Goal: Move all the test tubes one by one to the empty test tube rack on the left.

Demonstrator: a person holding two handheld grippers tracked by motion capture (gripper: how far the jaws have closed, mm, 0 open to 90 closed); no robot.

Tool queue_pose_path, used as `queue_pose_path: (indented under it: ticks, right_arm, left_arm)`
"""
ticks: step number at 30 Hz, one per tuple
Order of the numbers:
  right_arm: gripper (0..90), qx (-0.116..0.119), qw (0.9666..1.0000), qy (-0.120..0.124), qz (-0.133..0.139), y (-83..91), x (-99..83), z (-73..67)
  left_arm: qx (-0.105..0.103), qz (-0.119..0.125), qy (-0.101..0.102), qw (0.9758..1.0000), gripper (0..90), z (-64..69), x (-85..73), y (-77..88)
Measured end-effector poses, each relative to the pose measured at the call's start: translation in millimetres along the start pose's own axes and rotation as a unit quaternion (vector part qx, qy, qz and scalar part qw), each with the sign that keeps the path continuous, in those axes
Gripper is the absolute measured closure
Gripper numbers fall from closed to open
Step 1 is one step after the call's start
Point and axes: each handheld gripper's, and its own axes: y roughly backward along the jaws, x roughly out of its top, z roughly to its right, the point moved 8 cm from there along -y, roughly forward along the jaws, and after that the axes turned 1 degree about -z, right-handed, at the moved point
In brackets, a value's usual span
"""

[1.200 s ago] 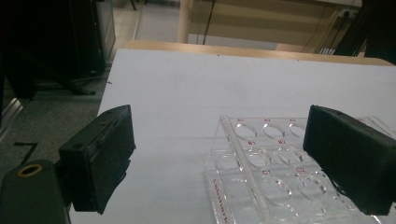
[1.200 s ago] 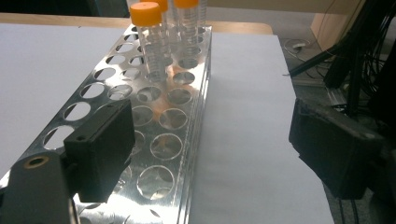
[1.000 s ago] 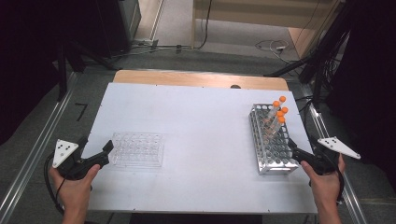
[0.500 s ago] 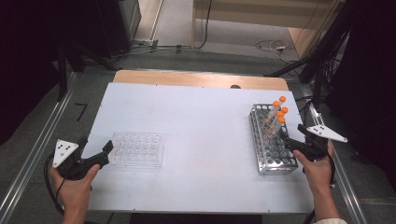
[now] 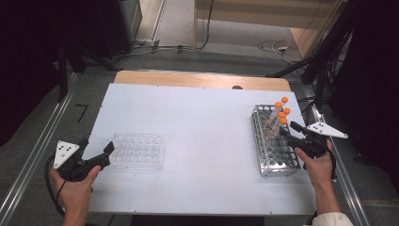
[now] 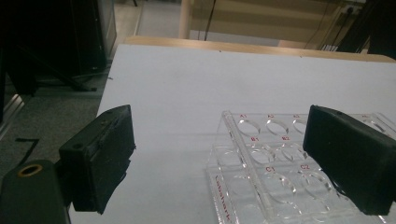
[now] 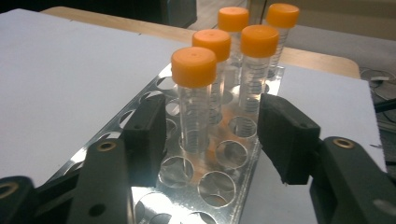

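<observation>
A metal tube rack [image 5: 277, 157] stands at the table's right, with several orange-capped clear tubes [image 5: 281, 114] upright at its far end. My right gripper [image 5: 290, 129] hovers open over the rack's right side, just short of them. In the right gripper view the jaws of the gripper [image 7: 217, 135] stand wide apart, and the nearest tube [image 7: 194, 98] rises just ahead of the gap, touched by neither. A clear well plate [image 5: 139, 150] lies at the left. My left gripper [image 5: 104, 155] is open at its left edge, and the plate's corner [image 6: 261, 168] lies between the jaws of the gripper [image 6: 219, 154].
The white table top [image 5: 202, 122] has a wooden strip along its far edge. Metal rails run along both sides of the table. Cables lie on the floor beyond the far right corner.
My right gripper has moved forward and left from the table's near right edge, up over the rack to the tubes. The left gripper and the plate have stayed put.
</observation>
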Motion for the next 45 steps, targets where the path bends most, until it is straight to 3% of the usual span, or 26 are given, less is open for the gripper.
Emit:
queue_pose_path:
  ticks: [20, 26, 38, 45]
  right_arm:
    - [70.1, 0.026, 0.9995, 0.012, -0.016, -14.1, -3.8, -2.6]
    - [71.4, 0.026, 0.9995, 0.011, -0.013, -13.2, -2.7, -2.8]
    - [71.7, 0.014, 0.9994, 0.012, 0.029, 5.1, 20.2, -2.9]
    - [72.0, 0.006, 0.9988, 0.015, 0.045, 12.0, 30.9, -5.4]
  left_arm:
    - [0.001, 0.001, 0.000, 1.0000, 9.7, 0.3, -0.3, -0.5]
    - [0.001, 0.000, 0.000, 1.0000, 9.7, 0.1, -0.3, -0.2]
    - [0.002, -0.001, -0.001, 1.0000, 9.6, -0.4, -0.3, -1.2]
    - [-0.011, 0.000, 0.013, 0.9999, 9.4, 2.0, 9.3, -4.0]
